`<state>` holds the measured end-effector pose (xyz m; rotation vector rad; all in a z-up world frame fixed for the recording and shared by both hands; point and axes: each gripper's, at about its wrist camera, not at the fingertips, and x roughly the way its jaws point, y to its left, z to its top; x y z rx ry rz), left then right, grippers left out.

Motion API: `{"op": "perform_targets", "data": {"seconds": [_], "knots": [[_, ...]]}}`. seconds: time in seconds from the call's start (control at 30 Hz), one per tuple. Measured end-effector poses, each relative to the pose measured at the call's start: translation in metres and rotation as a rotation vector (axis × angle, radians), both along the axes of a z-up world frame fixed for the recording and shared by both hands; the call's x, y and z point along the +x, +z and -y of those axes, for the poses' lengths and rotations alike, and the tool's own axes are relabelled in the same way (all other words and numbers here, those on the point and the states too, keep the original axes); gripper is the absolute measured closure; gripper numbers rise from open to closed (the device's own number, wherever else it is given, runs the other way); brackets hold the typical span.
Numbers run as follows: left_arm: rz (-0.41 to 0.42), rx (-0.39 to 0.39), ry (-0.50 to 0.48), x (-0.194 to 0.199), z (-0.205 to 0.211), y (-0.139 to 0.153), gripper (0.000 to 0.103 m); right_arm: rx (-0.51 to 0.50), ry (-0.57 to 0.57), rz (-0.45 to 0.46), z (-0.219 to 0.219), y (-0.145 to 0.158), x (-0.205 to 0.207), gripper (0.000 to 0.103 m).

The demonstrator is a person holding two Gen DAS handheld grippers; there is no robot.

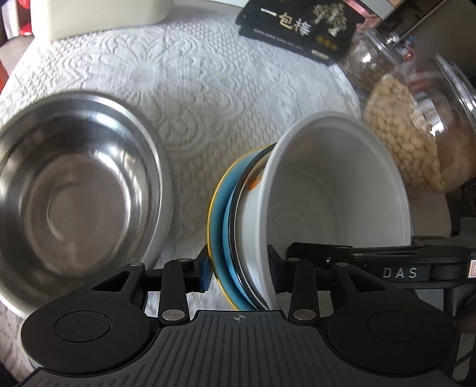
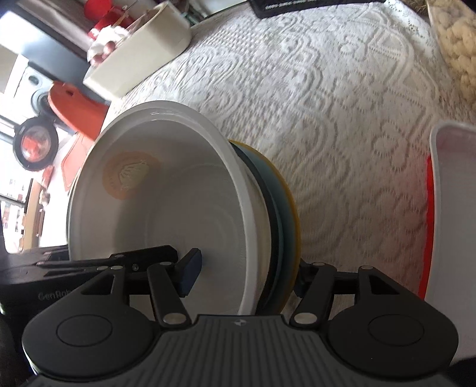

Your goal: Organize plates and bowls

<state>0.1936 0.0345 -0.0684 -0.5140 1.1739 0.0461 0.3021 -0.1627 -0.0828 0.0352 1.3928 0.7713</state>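
A stack of dishes is held up on edge over the table: a white bowl [image 1: 336, 190] nested on a white plate with an orange mark, a blue plate [image 1: 221, 220] with a gold rim beneath. My left gripper [image 1: 239, 272] is shut on the stack's near rim, one finger on each side. My right gripper [image 2: 244, 277] is shut on the opposite rim of the same stack, with the white bowl [image 2: 166, 208] to its left and the blue plate [image 2: 284, 208] to its right. A steel bowl [image 1: 74, 190] sits on the tablecloth at left.
Glass jars of beans [image 1: 407, 134] stand at the right, a black packet [image 1: 297, 26] at the back, a cream box [image 2: 139, 56] at the far left. A white tray with a red edge [image 2: 449, 223] lies to the right. A white lace cloth [image 2: 327, 104] covers the table.
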Motion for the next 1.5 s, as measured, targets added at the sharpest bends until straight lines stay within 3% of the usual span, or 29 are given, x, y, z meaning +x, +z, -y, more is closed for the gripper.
{"op": "perform_targets", "data": {"seconds": [0.3,0.63,0.83,1.23,1.5], "knots": [[0.053,0.043,0.005,-0.019,0.009,0.002,0.062,-0.007,0.026,0.059,0.003,0.002,-0.022,0.039],[0.031,0.017,0.038,-0.017,0.006,0.002,0.063,-0.008,-0.019,0.064,0.001,0.002,-0.021,0.038],[0.028,0.041,0.023,-0.012,0.009,0.002,0.062,-0.037,-0.016,0.166,-0.002,0.01,-0.018,0.038],[0.03,0.033,0.003,-0.001,0.007,-0.002,0.056,-0.014,-0.028,0.131,0.0,0.004,-0.011,0.038],[0.033,-0.014,-0.024,0.0,0.004,0.0,0.052,0.001,-0.024,0.116,0.001,0.003,-0.014,0.038]]}}
